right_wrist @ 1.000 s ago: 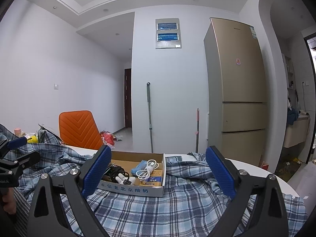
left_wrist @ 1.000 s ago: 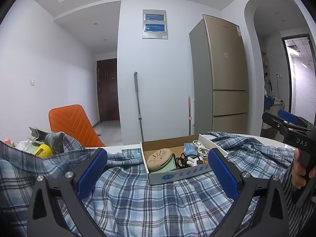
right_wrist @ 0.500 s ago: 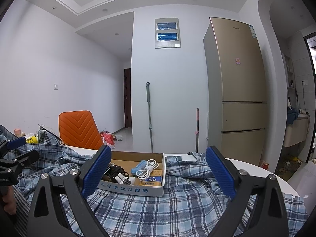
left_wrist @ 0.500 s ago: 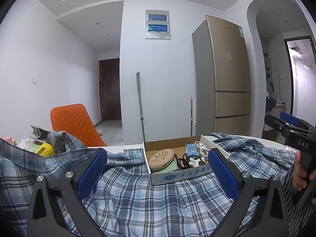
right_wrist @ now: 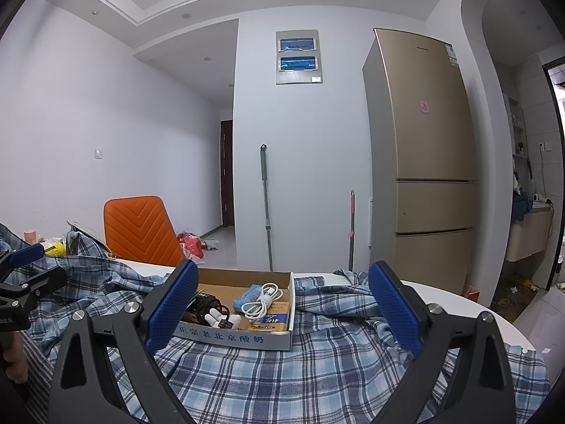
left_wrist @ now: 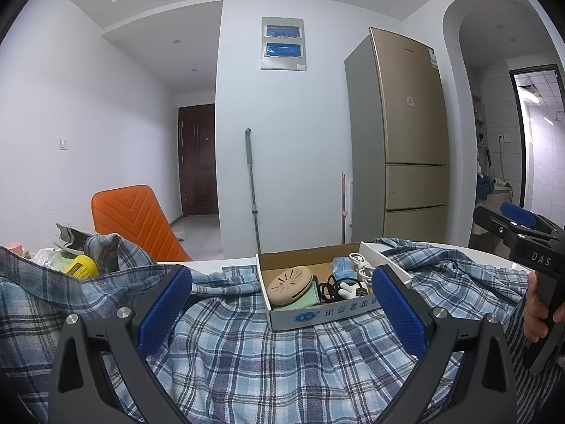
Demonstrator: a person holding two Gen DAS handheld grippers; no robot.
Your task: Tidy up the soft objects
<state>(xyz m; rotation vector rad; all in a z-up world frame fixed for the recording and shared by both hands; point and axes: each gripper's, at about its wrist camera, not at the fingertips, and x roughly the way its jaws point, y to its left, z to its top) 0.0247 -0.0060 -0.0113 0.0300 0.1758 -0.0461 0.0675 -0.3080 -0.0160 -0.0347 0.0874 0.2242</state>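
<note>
left wrist view showed the left gripper (left_wrist: 282, 295) with its blue-padded fingers (left_wrist: 164, 312) spread wide apart and holding nothing, poised above a rumpled blue-and-white plaid flannel shirt (left_wrist: 240, 353) that lay spread over a white table (left_wrist: 208, 266). an open shallow cardboard box with blue printed lettering (left_wrist: 317, 312) sat on the shirt, straight ahead between the fingers; inside it lay a round beige vented disc (left_wrist: 289, 281), black cords and a coiled white cable (left_wrist: 358, 263). off to the right, the right gripper (left_wrist: 508, 222) was gripped by a hand (left_wrist: 535, 312) above the shirt's far side. a yellow-capped container (left_wrist: 82, 266) peeked out behind the cloth at left, near an orange quilted chair (left_wrist: 132, 219). a tall gold refrigerator (left_wrist: 406, 134) stood against the back wall.

right wrist view showed that gripper's own blue pads equally far apart and empty, over the same shirt, with the box just beyond them. whether cloth touched either tool could not be told.
</note>
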